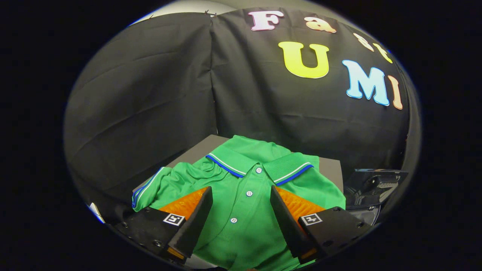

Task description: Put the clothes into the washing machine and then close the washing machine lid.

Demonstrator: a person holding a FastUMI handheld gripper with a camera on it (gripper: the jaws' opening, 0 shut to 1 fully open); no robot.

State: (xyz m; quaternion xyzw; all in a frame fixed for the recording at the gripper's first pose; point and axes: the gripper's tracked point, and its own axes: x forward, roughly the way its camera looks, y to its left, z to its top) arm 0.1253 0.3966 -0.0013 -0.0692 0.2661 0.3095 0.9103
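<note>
The gripper point(241, 195) is held with its fingers spread wide, nothing pinched. Between and under them a green polo shirt with blue-and-white trimmed collar point(244, 188) is spread on a grey flat tabletop point(196, 150). Its button placket runs between the fingers, its collar pointed toward 12 o'clock. A dark plastic object point(372, 188) is seen at 3 o'clock, just past the table edge.

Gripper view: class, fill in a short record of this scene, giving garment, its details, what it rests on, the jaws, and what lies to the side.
garment: green polo shirt, lying crumpled
details: collar with blue and white trim, white buttons down the placket
support: grey surface
gripper: jaws open, one on each side of the placket, just above the shirt
side: dark machine part beyond the shirt's edge, unclear what
</note>
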